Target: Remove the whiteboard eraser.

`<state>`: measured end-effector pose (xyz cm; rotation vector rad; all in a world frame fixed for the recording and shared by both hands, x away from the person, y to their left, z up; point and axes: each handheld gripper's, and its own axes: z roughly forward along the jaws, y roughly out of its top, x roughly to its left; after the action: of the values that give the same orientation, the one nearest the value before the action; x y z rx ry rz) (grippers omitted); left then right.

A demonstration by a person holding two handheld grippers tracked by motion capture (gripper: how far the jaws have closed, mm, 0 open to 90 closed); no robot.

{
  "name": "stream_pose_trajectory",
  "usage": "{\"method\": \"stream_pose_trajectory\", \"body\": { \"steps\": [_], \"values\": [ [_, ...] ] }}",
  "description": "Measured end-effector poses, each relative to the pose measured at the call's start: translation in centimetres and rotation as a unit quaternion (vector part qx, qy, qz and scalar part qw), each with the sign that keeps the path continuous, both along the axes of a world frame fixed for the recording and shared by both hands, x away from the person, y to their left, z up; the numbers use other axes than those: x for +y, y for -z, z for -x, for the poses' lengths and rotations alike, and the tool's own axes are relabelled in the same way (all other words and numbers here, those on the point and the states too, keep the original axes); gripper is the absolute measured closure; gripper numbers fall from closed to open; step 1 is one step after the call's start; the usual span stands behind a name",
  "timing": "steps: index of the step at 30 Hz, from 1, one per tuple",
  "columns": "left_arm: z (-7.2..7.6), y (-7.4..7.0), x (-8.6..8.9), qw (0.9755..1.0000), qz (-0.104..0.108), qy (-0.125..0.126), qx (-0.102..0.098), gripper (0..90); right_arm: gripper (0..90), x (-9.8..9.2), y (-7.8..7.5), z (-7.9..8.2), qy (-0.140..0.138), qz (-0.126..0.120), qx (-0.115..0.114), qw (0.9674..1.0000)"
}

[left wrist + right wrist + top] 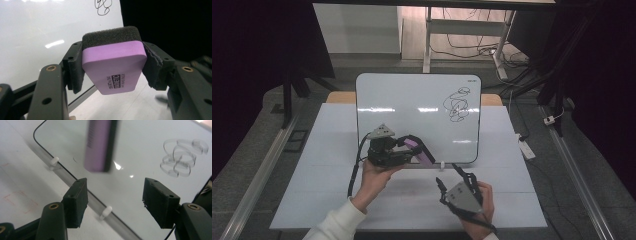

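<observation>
The left tongs (412,150) are clamped on the eraser (419,150), their pads pressed against its two long purple sides, as the left gripper view shows (113,67). The eraser sits low over the near edge of the whiteboard (412,100), just right of the board's middle. The scribble (458,104) that it looks meant to wipe lies to the far right of it, in the board's upper right part, well apart from the eraser. So the coming move, as I judge it, turns on carrying the eraser away from the person and to the right, across bare board, until the black foam meets the marks.

The eraser's long axis runs along the line of the left tongs, out toward the far right in the high view. Its purple back is turned toward the gripper's camera, and the foam face (111,36) is turned toward the board. Whether the foam touches the board yet I cannot tell.

The right tongs (454,177) stand apart and hold nothing. They hover over the worktop (332,150) just near of the board's near right edge, pointing at it. The left hand (374,182) is the one that carries the eraser, so the wipe falls to it; the right tongs may brace the board.
</observation>
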<state>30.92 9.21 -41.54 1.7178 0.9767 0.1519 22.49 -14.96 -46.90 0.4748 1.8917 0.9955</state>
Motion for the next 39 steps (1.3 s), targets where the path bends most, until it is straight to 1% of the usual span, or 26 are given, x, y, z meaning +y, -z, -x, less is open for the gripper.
{"method": "stream_pose_trajectory", "body": {
  "steps": [2, 3, 6, 7, 9, 11, 12, 13, 14, 15, 17, 18, 22, 23, 24, 25, 26, 27, 28, 30, 31, 32, 34, 35, 37, 39],
  "values": [
    [-0.2, 0.1, -0.4, 0.9997, 0.02, 0.0, 0.011, 39.9, 35.4, 1.2, 0.2, 0.3, 0.007, 0.023, -0.025, 0.9994],
    [-0.3, 0.2, -0.7, 0.9997, 0.022, 0.0, 0.013, 39.9, 34.7, 2.0, 0.3, 0.4, 0.013, 0.045, -0.034, 0.9983],
    [-0.7, 0.4, -1.9, 0.9995, 0.02, -0.002, 0.024, 39.9, 31.3, 3.1, 0.7, -0.2, 0.042, 0.062, -0.056, 0.9957],
    [-0.8, 0.5, -2.1, 0.9993, 0.023, -0.002, 0.028, 39.9, 29.5, 3.3, 0.7, -0.4, 0.056, 0.073, -0.056, 0.9942],
    [-1.1, 0.6, -2.8, 0.9985, 0.037, -0.001, 0.039, 39.9, 28.1, 3.4, 0.9, -0.9, 0.075, 0.081, -0.066, 0.9917],
    [-1.2, 0.6, -3.5, 0.9979, 0.045, 0.0, 0.047, 39.9, 24.5, 3.5, 1.2, -1.3, 0.092, 0.091, -0.063, 0.9895],
    [-1.3, 0.6, -3.9, 0.9977, 0.047, 0.002, 0.048, 39.9, 23.2, 3.7, 1.7, -1.7, 0.109, 0.102, -0.076, 0.9858],
    [-1.2, 0.5, -4.1, 0.9977, 0.047, 0.003, 0.049, 39.9, 23.2, 3.7, 1.7, -1.7, 0.109, 0.102, -0.076, 0.9858],
    [-1.2, 0.5, -4.6, 0.9975, 0.049, 0.002, 0.05, 39.9, 21.4, 3.8, 1.8, -1.9, 0.118, 0.104, -0.082, 0.9841],
    [-1.1, 0.4, -4.8, 0.9973, 0.052, 0.003, 0.051, 39.9, 20.5, 3.9, 2.0, -2.1, 0.133, 0.115, -0.096, 0.9796],
    [-1.0, 0.3, -5.4, 0.997, 0.056, 0.001, 0.054, 39.9, 22.4, 3.9, 2.3, -2.5, 0.153, 0.124, -0.123, 0.9727],
    [-0.9, 0.3, -5.7, 0.9971, 0.055, -0.003, 0.054, 39.9, 22.4, 3.9, 2.3, -2.6, 0.159, 0.123, -0.121, 0.9722],
    [-1.0, 0.2, -5.9, 0.9951, 0.073, -0.005, 0.067, 39.9, 25.7, 3.8, 2.7, -3.0, 0.183, 0.144, -0.151, 0.9608],
    [-1.0, 0.2, -6.0, 0.9945, 0.077, -0.002, 0.071, 39.9, 26.3, 3.7, 2.8, -3.3, 0.179, 0.138, -0.161, 0.9607],
    [-0.9, 0.2, -6.2, 0.9939, 0.08, 0.0, 0.076, 39.9, 26.5, 3.6, 2.8, -3.5, 0.185, 0.142, -0.162, 0.9587],
    [-0.9, 0.3, -6.3, 0.9935, 0.082, 0.004, 0.079, 39.9, 27.4, 3.3, 2.7, -4.0, 0.16, 0.139, -0.155, 0.9649],
    [-0.8, 0.3, -6.5, 0.9929, 0.085, 0.007, 0.082, 39.9, 29.1, 3.2, 2.9, -4.6, 0.143, 0.122, -0.185, 0.9646],
    [-0.7, 0.3, -6.6, 0.993, 0.087, 0.007, 0.081, 39.9, 30.7, 3.1, 2.7, -4.0, 0.192, 0.149, -0.173, 0.9545],
    [-0.7, 0.3, -6.6, 0.9929, 0.088, 0.007, 0.08, 39.9, 31.6, 3.0, 2.6, -3.9, 0.2, 0.151, -0.171, 0.9531],
    [-0.7, 0.3, -6.6, 0.9923, 0.094, 0.007, 0.08, 39.8, 33.0, 2.9, 2.5, -3.9, 0.197, 0.153, -0.174, 0.9526],
    [-0.7, 0.3, -6.5, 0.9923, 0.096, 0.009, 0.078, 39.7, 33.8, 2.9, 2.4, -4.0, 0.191, 0.15, -0.174, 0.9543],
    [-0.7, 0.2, -6.5, 0.9919, 0.099, 0.01, 0.08, 39.6, 34.4, 2.8, 2.3, -3.9, 0.193, 0.155, -0.175, 0.9529],
    [-0.7, 0.2, -6.3, 0.9916, 0.102, 0.011, 0.079, 39.2, 35.4, 2.7, 2.1, -3.8, 0.186, 0.154, -0.178, 0.9539],
    [-0.7, 0.2, -6.3, 0.9919, 0.101, 0.01, 0.077, 38.9, 35.7, 2.6, 2.1, -3.9, 0.174, 0.147, -0.18, 0.957],
    [-0.7, 0.2, -6.2, 0.9926, 0.098, 0.003, 0.073, 37.9, 36.1, 2.6, 1.9, -3.5, 0.184, 0.154, -0.167, 0.9562],
    [-0.7, 0.2, -6.0, 0.9938, 0.09, -0.002, 0.065, 34.3, 36.5, 2.6, 1.9, -3.4, 0.176, 0.154, -0.162, 0.9588]
  ]
}}
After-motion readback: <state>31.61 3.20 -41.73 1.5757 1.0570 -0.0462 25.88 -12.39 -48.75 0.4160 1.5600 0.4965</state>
